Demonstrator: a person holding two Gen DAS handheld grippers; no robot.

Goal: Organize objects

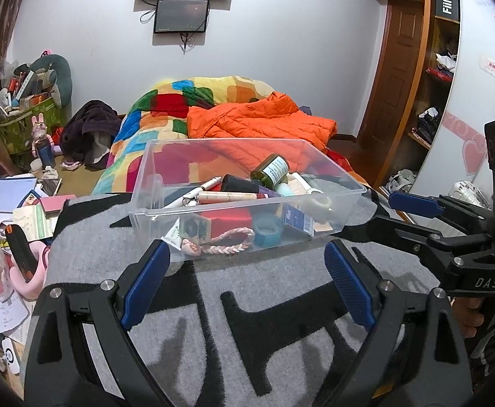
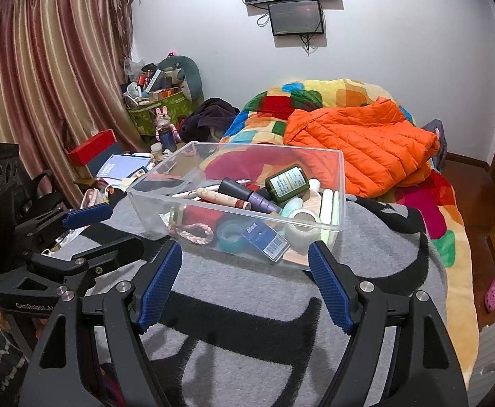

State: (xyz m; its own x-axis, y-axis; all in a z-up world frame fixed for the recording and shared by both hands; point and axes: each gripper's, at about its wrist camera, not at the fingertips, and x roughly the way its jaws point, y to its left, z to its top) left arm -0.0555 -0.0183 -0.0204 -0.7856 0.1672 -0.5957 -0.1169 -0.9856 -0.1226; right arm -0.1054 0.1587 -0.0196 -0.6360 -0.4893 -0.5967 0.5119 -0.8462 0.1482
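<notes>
In the left wrist view, the left gripper [image 1: 247, 285] hovers with its jaws spread wide and nothing between them, the clear plastic bin [image 1: 329, 237] sitting just ahead of the blue pads on the grey-and-black blanket [image 1: 281, 346]. A pink braided cord [image 1: 228, 244] lies against the bin's near wall, straight beyond the jaws, and a green bottle [image 1: 270, 169] perches on top of the pile farther in. The risk here is that the soft blanket lets the bin slide or tip if a jaw pushes its wall instead of clearing the rim. In the right wrist view, the right gripper [image 2: 245, 281] also stands spread and empty, the bin's near corner just beyond its pads, a blue Max box [image 2: 264, 240] right ahead. A reach into the heap could dislodge the bottle or pinch two items together, since they overlap tightly.
</notes>
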